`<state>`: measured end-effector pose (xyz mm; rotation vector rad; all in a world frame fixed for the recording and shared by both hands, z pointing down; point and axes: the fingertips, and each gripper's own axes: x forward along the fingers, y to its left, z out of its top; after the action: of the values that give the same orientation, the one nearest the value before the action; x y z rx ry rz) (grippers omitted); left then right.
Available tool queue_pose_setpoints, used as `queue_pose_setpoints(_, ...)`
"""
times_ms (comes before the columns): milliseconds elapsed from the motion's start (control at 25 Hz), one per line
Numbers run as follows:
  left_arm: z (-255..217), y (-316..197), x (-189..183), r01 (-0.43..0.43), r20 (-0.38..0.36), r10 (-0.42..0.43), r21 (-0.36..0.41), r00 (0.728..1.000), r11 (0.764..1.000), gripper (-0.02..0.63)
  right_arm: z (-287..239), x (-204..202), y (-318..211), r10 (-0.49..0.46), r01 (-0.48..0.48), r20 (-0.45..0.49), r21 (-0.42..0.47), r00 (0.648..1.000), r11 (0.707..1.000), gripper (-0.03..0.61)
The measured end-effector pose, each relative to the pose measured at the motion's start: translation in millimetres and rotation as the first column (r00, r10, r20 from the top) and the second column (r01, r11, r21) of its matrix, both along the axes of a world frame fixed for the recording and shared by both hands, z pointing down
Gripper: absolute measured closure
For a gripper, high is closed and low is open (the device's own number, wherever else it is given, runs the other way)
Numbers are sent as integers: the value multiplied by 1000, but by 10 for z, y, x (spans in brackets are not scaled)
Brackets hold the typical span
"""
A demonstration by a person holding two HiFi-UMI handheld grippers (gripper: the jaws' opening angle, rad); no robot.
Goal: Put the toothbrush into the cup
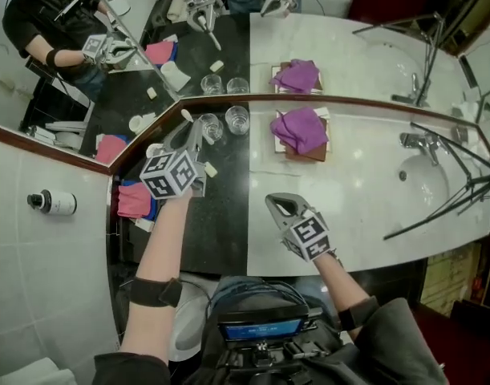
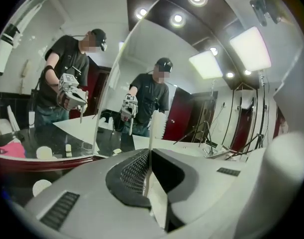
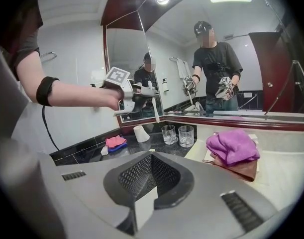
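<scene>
Two clear glasses stand side by side on the black counter [image 1: 224,215] against the mirror: the left cup [image 1: 211,127] and the right cup [image 1: 237,119]. The left gripper [image 1: 195,135] is pinched tight on the handle of the white toothbrush [image 2: 156,124], and the bristled head sticks out past the pads. It is held up off the counter, and in the head view the left cup sits at about one o'clock from its tip. The right gripper [image 1: 275,204] has its jaws pressed together on nothing, at five o'clock of the cups, over the pale marble. To do this step well, I judge the brush should be carried above one cup's mouth, tipped toward upright, and lowered inside the rim before release. A glancing hit could topple the glass, so the idle gripper might steady it.
</scene>
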<state>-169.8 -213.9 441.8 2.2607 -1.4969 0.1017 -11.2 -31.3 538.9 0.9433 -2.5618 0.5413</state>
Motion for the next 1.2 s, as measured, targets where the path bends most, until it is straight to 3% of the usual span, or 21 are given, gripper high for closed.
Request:
queue_pose_setpoints(400,129,908,444,94,-163,-103,-61,981,994,606,-162,697,125,51,-51,-13,32,999,998,560)
queue_pose_setpoints(640,454,1214,702,150,-300,-187,-141,935,979,606,-168,1129,218,90,-88,-40,43,995,995,560)
queue_pose_setpoints(880,856,1405,1059,157,-373,-231,-220,899,963,606,-156,1570,297,140,-138,-70,42,988,990,560)
queue_pose_setpoints(1040,1153,1514,1239,170,-436,-284,-283,854,944,606,-141,1816,357,166,-162,-94,42,982,986,560)
queue_pose_setpoints(1200,1476,1593,1316,213,-509,-387,-367,769,906,606,-119,1957,396,172,-168,-115,44,978,985,560)
